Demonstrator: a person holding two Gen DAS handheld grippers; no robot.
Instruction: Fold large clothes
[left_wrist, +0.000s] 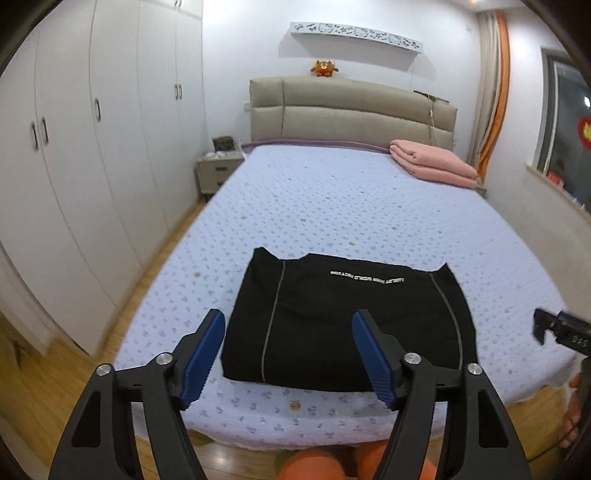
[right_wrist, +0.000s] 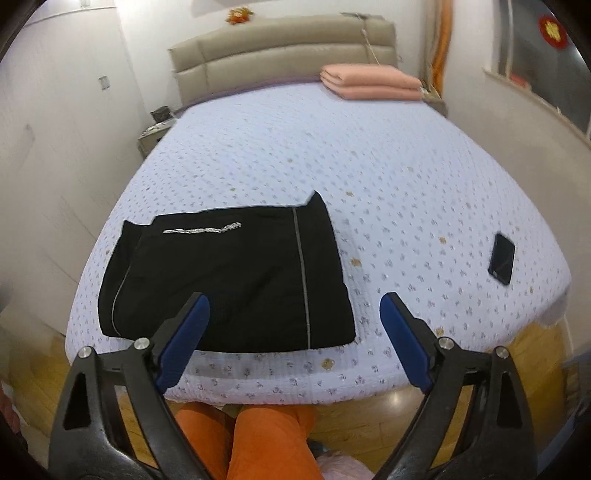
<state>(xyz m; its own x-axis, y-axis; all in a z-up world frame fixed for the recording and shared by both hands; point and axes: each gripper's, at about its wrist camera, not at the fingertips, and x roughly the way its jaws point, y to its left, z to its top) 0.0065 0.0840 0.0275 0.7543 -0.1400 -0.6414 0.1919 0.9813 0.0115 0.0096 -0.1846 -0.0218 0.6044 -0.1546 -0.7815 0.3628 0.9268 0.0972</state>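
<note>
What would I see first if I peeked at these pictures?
First, the black garment, folded into a neat rectangle near the foot of the bed. Then the two open grippers with blue pads, left gripper and right gripper, both above it and holding nothing. Far off by the headboard lies a folded pink blanket.

Bed (right_wrist: 369, 177): black garment (right_wrist: 229, 277), phone (right_wrist: 501, 257), pink blanket (right_wrist: 369, 86).

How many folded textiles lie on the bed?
2: the black garment near the foot edge, in front of both grippers, and the pink blanket at the far right corner by the headboard. None seems hidden.
</note>
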